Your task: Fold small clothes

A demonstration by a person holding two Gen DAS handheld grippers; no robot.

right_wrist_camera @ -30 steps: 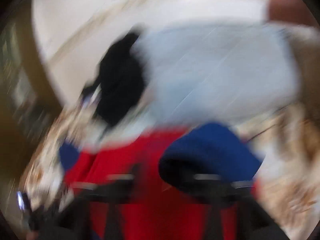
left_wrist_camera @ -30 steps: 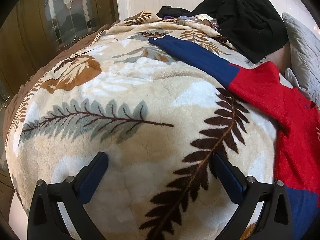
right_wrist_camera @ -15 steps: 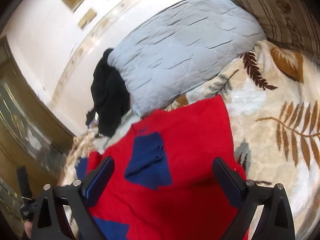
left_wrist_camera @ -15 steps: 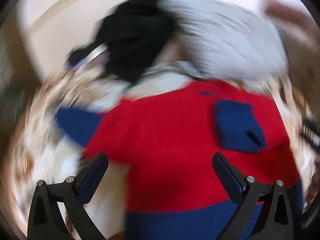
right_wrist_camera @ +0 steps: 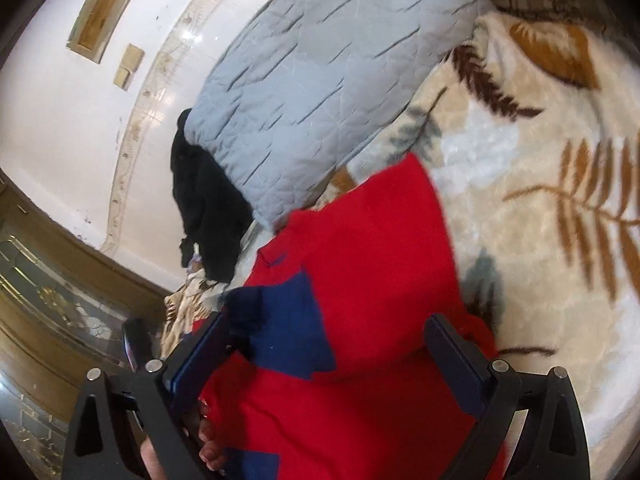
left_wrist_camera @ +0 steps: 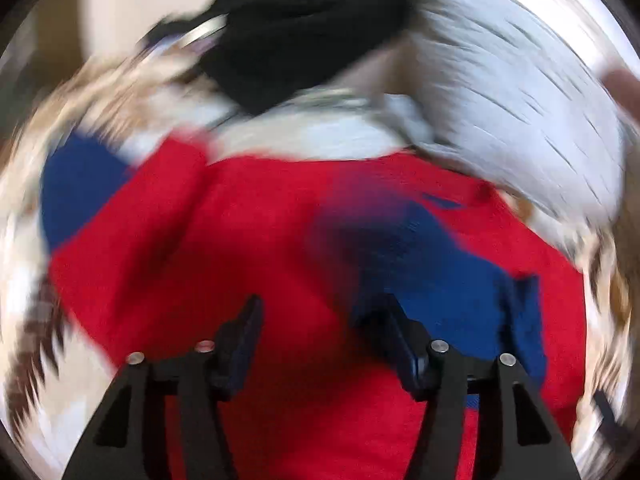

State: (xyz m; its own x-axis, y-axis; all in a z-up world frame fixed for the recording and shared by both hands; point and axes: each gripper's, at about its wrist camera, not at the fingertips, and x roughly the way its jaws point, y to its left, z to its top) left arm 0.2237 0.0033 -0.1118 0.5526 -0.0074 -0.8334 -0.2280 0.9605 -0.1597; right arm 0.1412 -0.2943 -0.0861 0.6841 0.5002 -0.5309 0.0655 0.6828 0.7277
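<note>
A red sweater [left_wrist_camera: 240, 240] with blue sleeves lies flat on the leaf-print blanket [right_wrist_camera: 540, 160]. One blue sleeve [left_wrist_camera: 440, 272] is folded across its chest; the other sleeve [left_wrist_camera: 80, 184] sticks out to the left. My left gripper [left_wrist_camera: 318, 308] hovers over the red body beside the folded sleeve. Its jaws are closing, with red cloth showing below the gap and no pad seen pressing; the picture is blurred. My right gripper [right_wrist_camera: 328, 324] stands wide open over the sweater [right_wrist_camera: 380, 240] and the folded sleeve [right_wrist_camera: 288, 320], holding nothing.
A grey quilted pillow [right_wrist_camera: 320, 80] lies just beyond the sweater's collar. A heap of black clothes [right_wrist_camera: 208, 208] sits by the white wall. A person's hand [right_wrist_camera: 208, 436] shows at the lower left of the right wrist view.
The left view swung from bare blanket onto the sweater, and its jaws narrowed. The blue sleeve that was at the right gripper now lies folded on the red chest.
</note>
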